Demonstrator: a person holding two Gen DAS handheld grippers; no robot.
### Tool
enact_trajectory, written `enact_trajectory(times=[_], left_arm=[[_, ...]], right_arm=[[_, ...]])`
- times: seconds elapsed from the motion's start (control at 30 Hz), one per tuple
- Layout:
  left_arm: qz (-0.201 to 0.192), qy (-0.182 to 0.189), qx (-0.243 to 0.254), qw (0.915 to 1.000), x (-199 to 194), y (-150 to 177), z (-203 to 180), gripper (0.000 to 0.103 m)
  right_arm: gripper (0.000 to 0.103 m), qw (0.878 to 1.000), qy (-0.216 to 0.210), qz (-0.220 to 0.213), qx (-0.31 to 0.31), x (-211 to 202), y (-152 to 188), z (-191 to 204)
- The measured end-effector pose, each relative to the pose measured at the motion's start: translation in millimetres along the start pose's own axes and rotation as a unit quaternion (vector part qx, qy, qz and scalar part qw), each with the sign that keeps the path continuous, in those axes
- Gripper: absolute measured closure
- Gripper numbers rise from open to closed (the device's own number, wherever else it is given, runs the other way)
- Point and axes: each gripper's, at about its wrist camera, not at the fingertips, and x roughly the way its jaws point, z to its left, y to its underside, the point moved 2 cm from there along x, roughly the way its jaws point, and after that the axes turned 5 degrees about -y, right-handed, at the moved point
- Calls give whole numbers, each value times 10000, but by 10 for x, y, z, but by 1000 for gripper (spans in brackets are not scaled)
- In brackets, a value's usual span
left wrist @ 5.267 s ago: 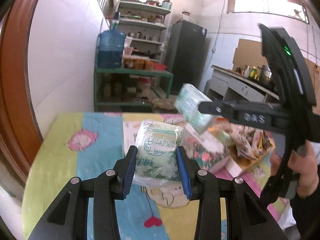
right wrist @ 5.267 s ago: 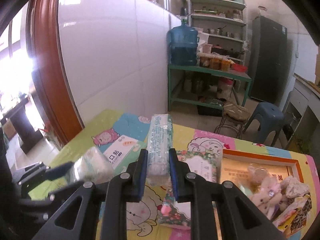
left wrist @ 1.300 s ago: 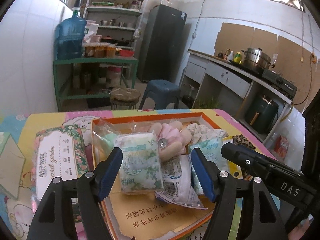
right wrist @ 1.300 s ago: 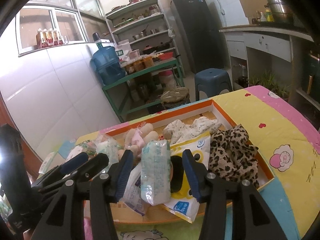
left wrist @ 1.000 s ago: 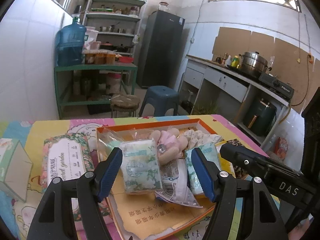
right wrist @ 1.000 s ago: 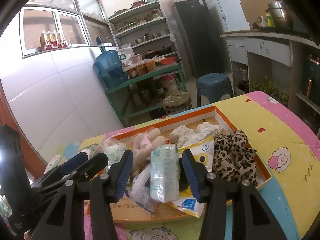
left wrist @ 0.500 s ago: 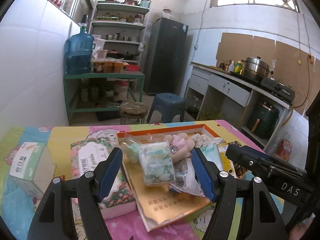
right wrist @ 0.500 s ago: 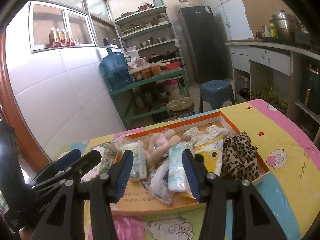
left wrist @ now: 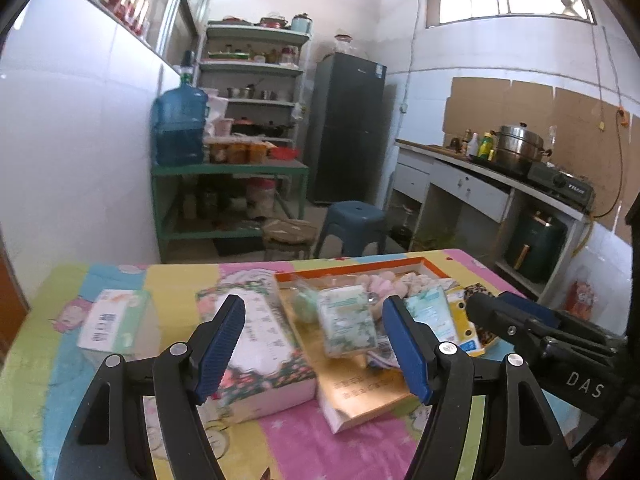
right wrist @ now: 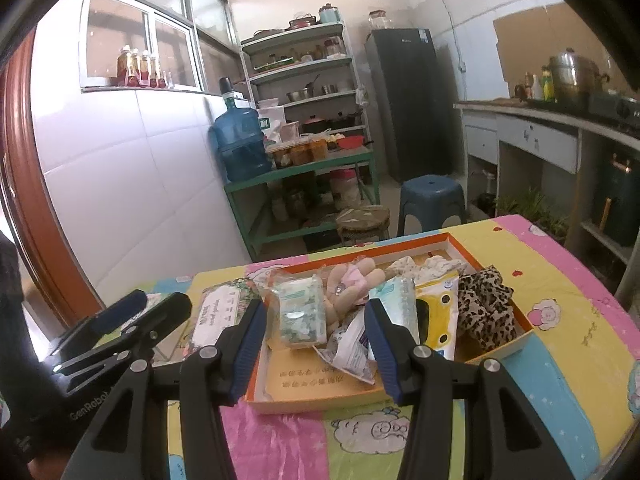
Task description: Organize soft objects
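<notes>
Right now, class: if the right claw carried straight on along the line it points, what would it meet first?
Probably the crinkled white sachet lying in the orange-rimmed tray, straight ahead of the open, empty right claw; the plush doll lies beyond. Depth is uncertain through the fisheye.

Behind your table, the blue water jug [right wrist: 241, 147] stands on the green shelf [right wrist: 304, 172]; the blue stool [right wrist: 431, 200] is right of it.

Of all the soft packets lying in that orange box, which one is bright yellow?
The yellow pack beside the leopard-print cloth. The floral tissue pack and the one leaning on it are pale green and white.
</notes>
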Motion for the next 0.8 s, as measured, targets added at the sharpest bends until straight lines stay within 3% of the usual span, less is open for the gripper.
enact_trajectory(times=[0.13, 0.4, 0.8], left_arm=[[-214, -354, 69, 9991, -239, 13, 60, 30], [-293, -636, 62, 9975, -660, 12, 194, 30], [-414, -741, -38, 9964, -1199, 100, 440, 30]], right_arm=[[52, 10000, 72, 16, -14, -112, 53, 127], [52, 9988, 496, -11, -1, -364, 183, 344], [52, 9970, 689, -254, -232, -770, 399, 778]])
